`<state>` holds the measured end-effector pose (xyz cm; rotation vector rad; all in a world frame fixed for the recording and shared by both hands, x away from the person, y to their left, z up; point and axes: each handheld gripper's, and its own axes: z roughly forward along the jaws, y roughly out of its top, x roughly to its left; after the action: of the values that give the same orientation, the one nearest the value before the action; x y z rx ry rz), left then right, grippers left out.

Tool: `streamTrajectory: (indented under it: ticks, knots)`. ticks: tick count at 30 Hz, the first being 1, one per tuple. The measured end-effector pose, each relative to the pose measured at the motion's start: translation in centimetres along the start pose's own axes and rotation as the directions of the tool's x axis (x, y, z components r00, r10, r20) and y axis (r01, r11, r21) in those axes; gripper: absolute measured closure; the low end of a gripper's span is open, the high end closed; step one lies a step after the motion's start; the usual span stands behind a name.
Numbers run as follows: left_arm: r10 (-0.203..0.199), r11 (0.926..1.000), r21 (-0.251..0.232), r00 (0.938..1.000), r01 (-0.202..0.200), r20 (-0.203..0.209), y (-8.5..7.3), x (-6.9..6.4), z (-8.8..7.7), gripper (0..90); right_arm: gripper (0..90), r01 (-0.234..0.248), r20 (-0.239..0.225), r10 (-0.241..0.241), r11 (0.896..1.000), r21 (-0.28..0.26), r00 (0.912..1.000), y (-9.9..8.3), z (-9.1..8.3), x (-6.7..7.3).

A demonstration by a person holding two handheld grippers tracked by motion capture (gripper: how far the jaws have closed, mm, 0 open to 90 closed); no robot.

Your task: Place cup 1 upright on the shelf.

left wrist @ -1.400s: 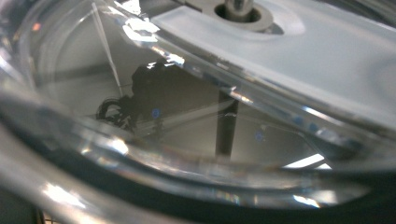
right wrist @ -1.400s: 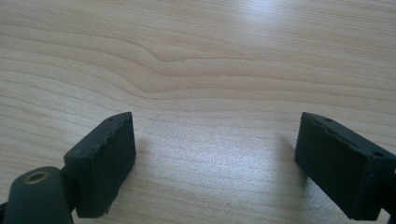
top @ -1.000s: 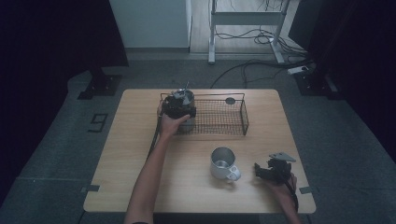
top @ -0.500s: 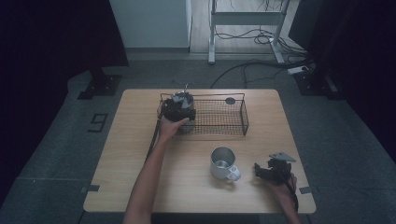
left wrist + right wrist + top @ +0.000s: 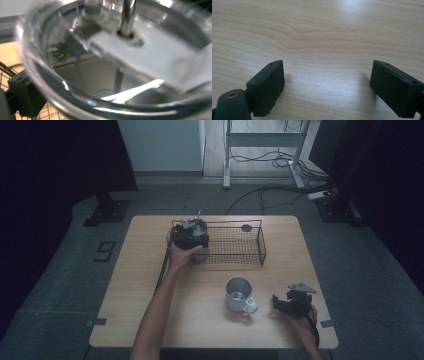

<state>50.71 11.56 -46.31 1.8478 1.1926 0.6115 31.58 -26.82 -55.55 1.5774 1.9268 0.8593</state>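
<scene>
My left gripper is at the left end of the black wire basket, held from the near side by a hand. In the left gripper view a clear glass vessel sits right in front of the camera, mouth toward me, with one black finger beside its rim. The left jaws have just been opening, and the glass is between them. A metal mug stands on the table in front of the basket. My right gripper rests at the front right, open over bare wood.
A small dark disc lies at the basket's far side. The wooden table has free room on its left half. Beyond it are dark floor, cables and a metal frame.
</scene>
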Motion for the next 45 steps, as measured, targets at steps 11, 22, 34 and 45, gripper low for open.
streamTrajectory:
  ticks: [11,22,34,45]
  knots:
    - [0.003,0.9995,-0.033,1.0000,-0.003,0.009,0.2,0.3,-2.8,0.2,12.0,-0.001,0.000,0.001,1.000,0.000,1.0000,0.0,0.0,0.0]
    - [0.000,0.9986,-0.054,0.9998,0.001,0.020,-0.8,1.0,-5.3,0.5,12.3,-0.005,0.006,0.005,1.000,-0.001,1.0000,0.0,0.0,0.0]
    - [0.032,0.9990,-0.034,0.9962,-0.029,0.081,-4.3,0.7,-9.4,1.1,12.4,-0.017,0.013,0.017,1.000,0.000,0.9998,0.1,0.0,0.0]
    - [0.039,0.9991,-0.023,0.9873,-0.036,0.154,-8.1,0.3,-13.3,1.1,12.5,-0.017,0.014,0.017,1.000,-0.001,0.9998,0.1,0.1,0.0]
